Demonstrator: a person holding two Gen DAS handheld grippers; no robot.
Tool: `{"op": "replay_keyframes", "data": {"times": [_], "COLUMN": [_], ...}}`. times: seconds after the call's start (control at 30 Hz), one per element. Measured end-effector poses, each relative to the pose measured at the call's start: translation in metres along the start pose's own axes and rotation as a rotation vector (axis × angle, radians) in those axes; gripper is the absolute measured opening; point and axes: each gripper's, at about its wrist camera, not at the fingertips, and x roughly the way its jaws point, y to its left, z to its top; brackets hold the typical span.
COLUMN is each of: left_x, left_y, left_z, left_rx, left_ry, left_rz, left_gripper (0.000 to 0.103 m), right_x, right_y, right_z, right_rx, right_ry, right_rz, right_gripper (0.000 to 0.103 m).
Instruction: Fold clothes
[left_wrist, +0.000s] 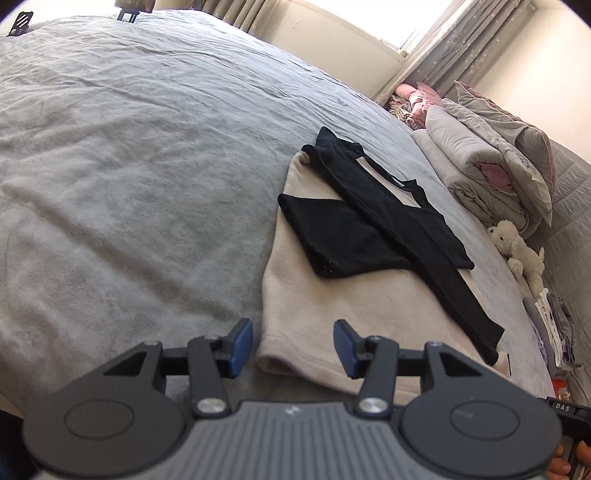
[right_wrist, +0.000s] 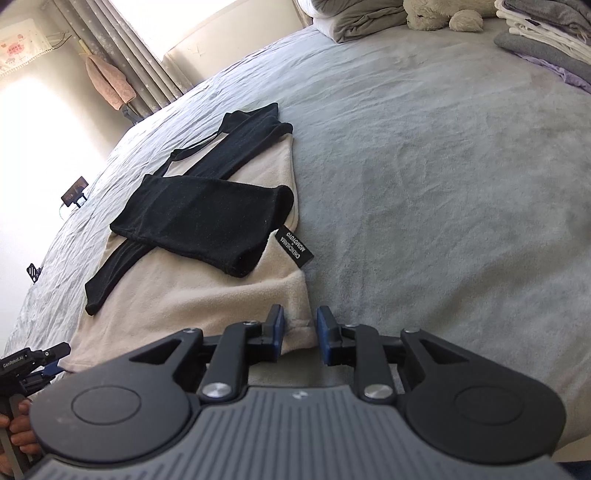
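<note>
**Both Grippers Poised at the Hem**

Beige fleece top (left_wrist: 317, 295) with black sleeves crossed over it, flat near bed's edge. Left gripper (left_wrist: 293, 347) spread wide at one hem corner; right gripper (right_wrist: 300, 334) part-open, straddling the other, not pinching. Risk: uneven lift, sleeves sliding off. Wrinkled grey bedspread (left_wrist: 129, 166), sunlit curtained bedroom.

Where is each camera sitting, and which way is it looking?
Left wrist view: sits on the left gripper, looking along its open blue-padded fingers at the beige fleece top with black sleeves on the grey bedspread; fingertips of a hand show.
Right wrist view: sits on the right gripper, open around the top's hem corner; the other hand shows.
Both see the top, the bedspread and the white plush toy.
</note>
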Motion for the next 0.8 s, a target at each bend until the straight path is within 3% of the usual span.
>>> {"op": "replay_keyframes", "data": {"times": [0.13,0.17,0.23,0.3,0.37,0.57,0.8], "left_x": [0.002,0.003,0.003,0.004,0.004,0.003,0.008], "left_y": [-0.003,-0.003,-0.002,-0.002,-0.003,0.002,0.001], "left_z": [-0.001,-0.002,-0.002,-0.002,-0.002,0.001,0.005], "left_rx": [0.021,0.021,0.02,0.025,0.043,0.002,-0.009], "left_ry": [-0.001,0.0,0.0,0.0,-0.001,0.004,0.005], "left_rz": [0.009,0.012,0.015,0.021,0.039,0.044,0.048], "left_gripper": [0.05,0.049,0.047,0.045,0.026,0.014,0.012], "right_x": [0.002,0.002,0.001,-0.001,-0.005,-0.013,-0.008], "right_y": [0.009,0.011,0.016,0.019,0.019,0.018,0.017], "right_z": [-0.004,-0.004,-0.005,-0.006,-0.004,0.003,0.012], "right_rx": [-0.045,-0.059,-0.082,-0.097,-0.079,-0.031,-0.001], "right_ry": [0.0,-0.001,-0.014,-0.03,-0.046,-0.092,-0.098], "right_rz": [-0.012,-0.012,-0.013,-0.012,0.006,0.034,0.037], "right_gripper": [0.03,0.029,0.016,0.014,0.014,0.013,0.013]}}
